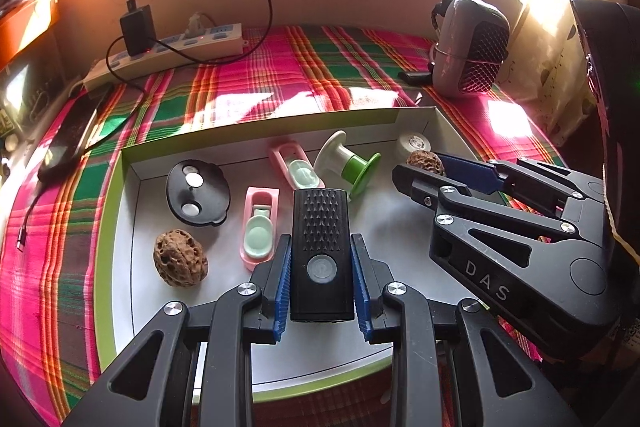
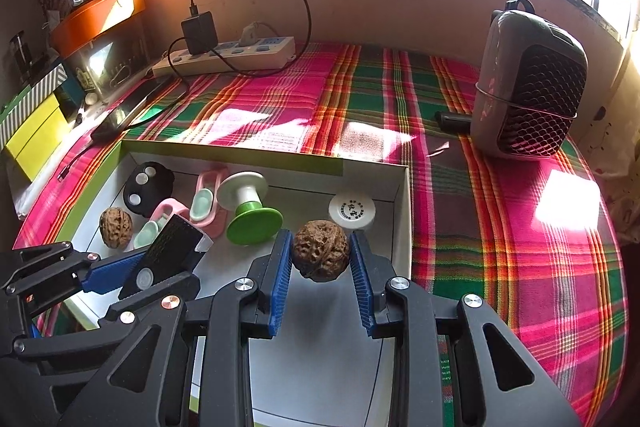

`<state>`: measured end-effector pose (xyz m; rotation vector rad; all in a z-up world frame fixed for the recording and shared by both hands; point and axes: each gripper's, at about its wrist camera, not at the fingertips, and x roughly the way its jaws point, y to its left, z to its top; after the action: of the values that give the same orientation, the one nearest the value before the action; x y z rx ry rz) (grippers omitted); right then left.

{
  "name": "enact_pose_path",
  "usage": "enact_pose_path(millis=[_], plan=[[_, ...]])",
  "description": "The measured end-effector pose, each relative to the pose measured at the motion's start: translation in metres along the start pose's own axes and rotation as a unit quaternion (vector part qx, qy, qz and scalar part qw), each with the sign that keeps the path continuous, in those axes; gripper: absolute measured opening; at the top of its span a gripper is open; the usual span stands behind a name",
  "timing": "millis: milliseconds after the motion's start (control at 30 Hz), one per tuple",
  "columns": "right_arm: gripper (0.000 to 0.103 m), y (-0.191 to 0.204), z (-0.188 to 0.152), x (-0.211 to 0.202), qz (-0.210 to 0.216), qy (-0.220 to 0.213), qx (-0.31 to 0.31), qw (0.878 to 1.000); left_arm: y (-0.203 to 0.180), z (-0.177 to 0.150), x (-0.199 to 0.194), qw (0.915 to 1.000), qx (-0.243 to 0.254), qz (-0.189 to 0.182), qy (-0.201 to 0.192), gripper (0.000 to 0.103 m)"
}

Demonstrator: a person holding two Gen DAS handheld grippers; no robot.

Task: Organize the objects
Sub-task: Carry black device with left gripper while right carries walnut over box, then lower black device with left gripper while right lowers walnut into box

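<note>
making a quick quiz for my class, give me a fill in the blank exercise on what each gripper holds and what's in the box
1. The left gripper is shut on a black ____.
2. The right gripper holds a ____ over the box.
3. The spool in the box has one white end and one ____ end.
4. A second walnut lies in the box beside a ____ clip.

Missing words: flashlight; walnut; green; pink

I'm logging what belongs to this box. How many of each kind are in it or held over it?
Walnuts: 2
Pink clips: 2
Black light: 1
Black disc: 1
Green-white spool: 1
White round tin: 1
Total: 8
</note>
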<state>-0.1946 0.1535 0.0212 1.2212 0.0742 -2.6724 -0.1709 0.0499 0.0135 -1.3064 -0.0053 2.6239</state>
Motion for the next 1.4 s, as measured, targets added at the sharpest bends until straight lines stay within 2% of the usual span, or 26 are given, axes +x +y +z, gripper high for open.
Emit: enact_pose_path(millis=[1400], plan=[[0.031,0.0044,0.0025,0.0094,-0.004,0.005,-0.014,1.000,0.0019,0.0014,0.0093,0.9999,-0.004,0.010,-0.001,0.025]])
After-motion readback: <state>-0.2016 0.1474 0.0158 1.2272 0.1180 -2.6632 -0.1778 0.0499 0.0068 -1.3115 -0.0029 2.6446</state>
